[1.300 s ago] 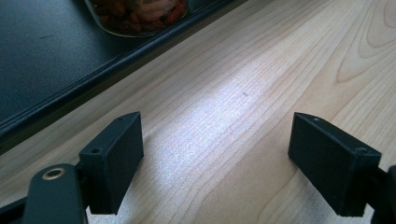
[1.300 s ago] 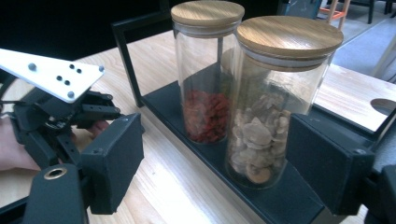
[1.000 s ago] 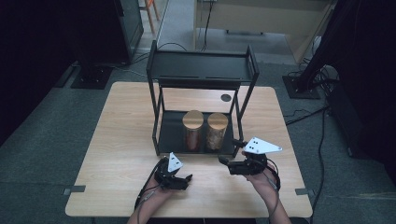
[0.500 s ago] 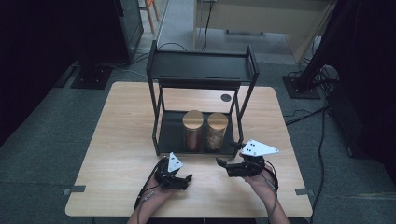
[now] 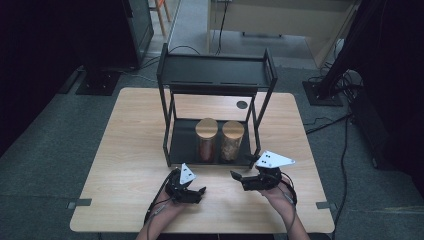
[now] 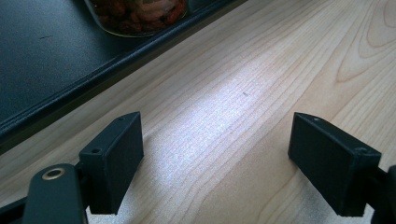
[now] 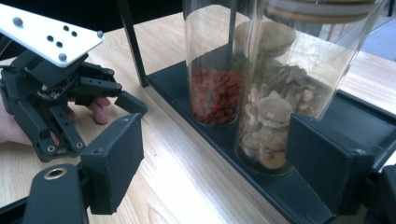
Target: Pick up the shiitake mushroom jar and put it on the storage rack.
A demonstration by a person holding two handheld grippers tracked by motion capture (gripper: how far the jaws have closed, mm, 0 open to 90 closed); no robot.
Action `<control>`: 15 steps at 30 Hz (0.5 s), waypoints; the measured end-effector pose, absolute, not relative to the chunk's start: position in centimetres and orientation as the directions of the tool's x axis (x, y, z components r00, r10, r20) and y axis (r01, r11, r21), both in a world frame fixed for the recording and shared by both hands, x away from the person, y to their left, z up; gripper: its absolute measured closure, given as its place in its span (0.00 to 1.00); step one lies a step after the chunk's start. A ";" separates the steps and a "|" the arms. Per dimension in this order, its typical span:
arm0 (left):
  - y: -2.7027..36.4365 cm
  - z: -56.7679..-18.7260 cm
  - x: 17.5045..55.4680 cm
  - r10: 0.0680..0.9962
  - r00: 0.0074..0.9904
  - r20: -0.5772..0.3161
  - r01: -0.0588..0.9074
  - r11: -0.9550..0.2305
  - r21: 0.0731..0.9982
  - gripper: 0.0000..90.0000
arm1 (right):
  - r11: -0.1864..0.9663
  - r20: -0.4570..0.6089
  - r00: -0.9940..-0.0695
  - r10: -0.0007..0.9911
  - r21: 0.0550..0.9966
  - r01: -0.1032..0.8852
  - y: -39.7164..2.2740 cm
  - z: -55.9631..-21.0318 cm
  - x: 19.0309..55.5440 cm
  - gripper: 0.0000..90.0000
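Observation:
Two clear jars with wooden lids stand side by side on the lower shelf of a black rack [image 5: 215, 75]. One jar [image 5: 206, 142] [image 7: 212, 70] holds red berries, the other [image 5: 232, 142] [image 7: 280, 102] pale dried slices. My right gripper [image 5: 236, 179] [image 7: 215, 135] is open just in front of the shelf, right of the jars. Its jaws point across at them with nothing between. My left gripper [image 5: 200, 194] [image 6: 215, 140] stands open over bare wood near the shelf edge. The berry jar's base [image 6: 140, 14] shows beyond it.
The wooden table [image 5: 125, 165] has a small dark grommet hole [image 5: 242, 104] behind the rack. The rack's upper shelf [image 5: 215, 70] overhangs the jars, and thin posts [image 5: 256, 135] stand at its corners. Cables [image 5: 345, 150] lie on the floor to the right.
My right gripper has edged a little to the left along the front of the rack. The left gripper and both jars have stayed put.

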State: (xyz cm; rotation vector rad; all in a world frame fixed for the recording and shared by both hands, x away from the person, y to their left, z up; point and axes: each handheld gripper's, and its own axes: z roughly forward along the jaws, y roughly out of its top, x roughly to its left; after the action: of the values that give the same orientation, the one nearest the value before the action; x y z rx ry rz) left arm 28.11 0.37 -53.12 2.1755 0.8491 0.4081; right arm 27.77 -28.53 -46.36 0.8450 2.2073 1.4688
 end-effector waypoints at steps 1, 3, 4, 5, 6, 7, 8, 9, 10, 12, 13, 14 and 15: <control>0.4 -53.1 28.1 0.684 0.729 0.022 0.445 -0.497 0.745 0.20 | 0.285 0.032 -0.759 0.650 0.916 0.282 -28.5 -46.4 27.8 0.20; 0.4 -53.1 28.1 0.684 0.730 0.023 0.444 -0.499 0.744 0.20 | 0.291 0.031 -0.762 0.647 0.913 0.285 -28.5 -46.6 27.8 0.20; 0.4 -53.1 28.1 0.683 0.730 0.024 0.444 -0.500 0.744 0.20 | 0.297 0.028 -0.763 0.646 0.911 0.286 -28.5 -46.7 27.8 0.20; 0.4 -53.1 28.1 0.683 0.730 0.024 0.444 -0.500 0.744 0.20 | 0.301 0.027 -0.764 0.645 0.910 0.286 -28.4 -46.7 27.8 0.20; 0.4 -53.1 28.1 0.683 0.730 0.024 0.444 -0.500 0.744 0.20 | 0.304 0.026 -0.765 0.643 0.909 0.286 -28.4 -46.8 27.8 0.20; 0.4 -53.1 28.1 0.684 0.729 0.022 0.444 -0.497 0.745 0.20 | 0.305 0.025 -0.766 0.643 0.908 0.286 -28.4 -46.8 27.8 0.20; 0.4 -53.1 28.1 0.684 0.729 0.022 0.444 -0.497 0.745 0.20 | 0.304 0.026 -0.766 0.643 0.909 0.286 -28.4 -46.8 27.8 0.20; 0.4 -53.1 28.1 0.684 0.729 0.022 0.444 -0.497 0.745 0.20 | 0.304 0.027 -0.766 0.642 0.908 0.287 -28.4 -46.8 27.8 0.20; 0.4 -53.1 28.1 0.684 0.729 0.022 0.444 -0.497 0.745 0.20 | 0.304 0.031 -0.767 0.641 0.907 0.290 -28.4 -46.9 27.8 0.20; 0.4 -53.1 28.1 0.684 0.729 0.022 0.444 -0.497 0.745 0.20 | 0.305 0.034 -0.768 0.640 0.906 0.294 -28.4 -47.0 27.9 0.20; 0.4 -53.1 28.1 0.684 0.729 0.022 0.444 -0.497 0.745 0.20 | 0.307 0.036 -0.771 0.636 0.905 0.296 -28.4 -47.1 27.9 0.20; 0.4 -53.1 28.1 0.684 0.729 0.022 0.444 -0.497 0.745 0.20 | 0.310 0.034 -0.771 0.636 0.903 0.296 -28.4 -47.2 27.9 0.20; 0.4 -53.1 28.1 0.684 0.729 0.022 0.445 -0.497 0.745 0.20 | 0.312 0.033 -0.771 0.636 0.903 0.296 -28.4 -47.2 27.9 0.20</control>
State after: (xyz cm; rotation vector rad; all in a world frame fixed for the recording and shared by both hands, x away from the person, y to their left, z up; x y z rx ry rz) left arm 28.10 0.38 -53.12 2.1762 0.8491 0.4077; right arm 27.88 -28.43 -47.22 0.8371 2.2546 1.4436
